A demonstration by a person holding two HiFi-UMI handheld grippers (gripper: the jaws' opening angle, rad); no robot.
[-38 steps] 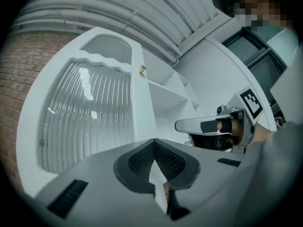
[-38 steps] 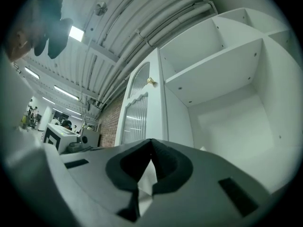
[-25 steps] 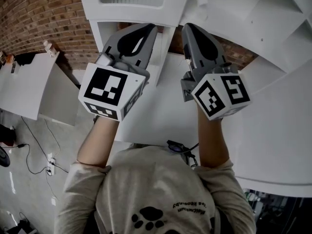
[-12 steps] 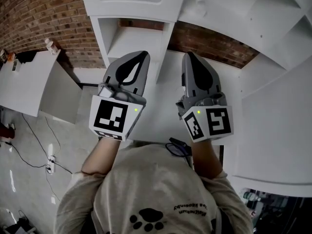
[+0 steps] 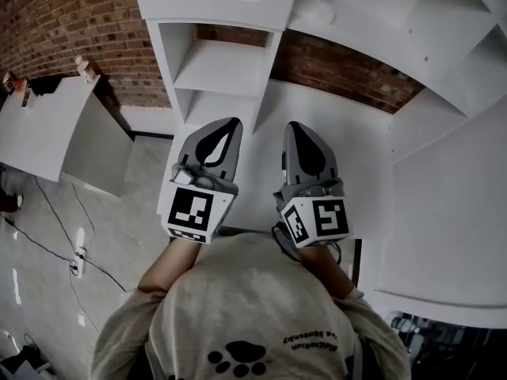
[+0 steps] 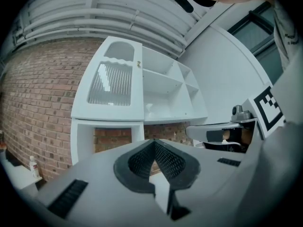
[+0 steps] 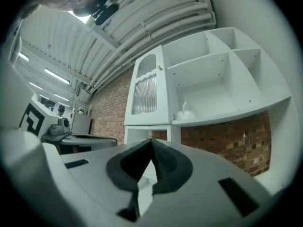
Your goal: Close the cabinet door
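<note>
**Grippers.** Head view: L gripper [image 5: 230, 127] and R gripper [image 5: 298, 127] sit side by side at frame centre, just apart. Both point toward frame top and are held in front of the person's chest. Each has a marker cube [image 5: 196, 210] at its near end.
- L gripper view: jaws closed, pads meet at the tip, nothing between.
- R gripper view: same, jaws together, empty.

**Door** [image 6: 111, 82]. White, w/ ribbed glass panel and arched top.
- Position: upper centre-left in L gripper view, left of centre in R gripper view, top edge in head view.
- It covers the left section of the cabinet [image 7: 222, 79].
- Small knob [image 7: 160, 68] near its right edge.
- It looks flat against the cabinet front; can't confirm it is fully shut.
- Both grippers are well apart from it, and lower in frame in both gripper views.

**Rest of cabinet.** White open compartments lie to the right of the door.
- Small white item [image 7: 184, 111] on the lower shelf, just right of the door; type n/k.
- Open niche [image 6: 111, 138] below the door, brick showing at its back.

**Surroundings.**
- Brick wall [image 5: 63, 30] at upper left of head view, also behind the cabinet.
- White table [image 5: 40, 125] at left edge, w/ a small bottle [image 5: 83, 68] at its far corner.
- Cables [image 5: 47, 236] on the floor, lower left.
</note>
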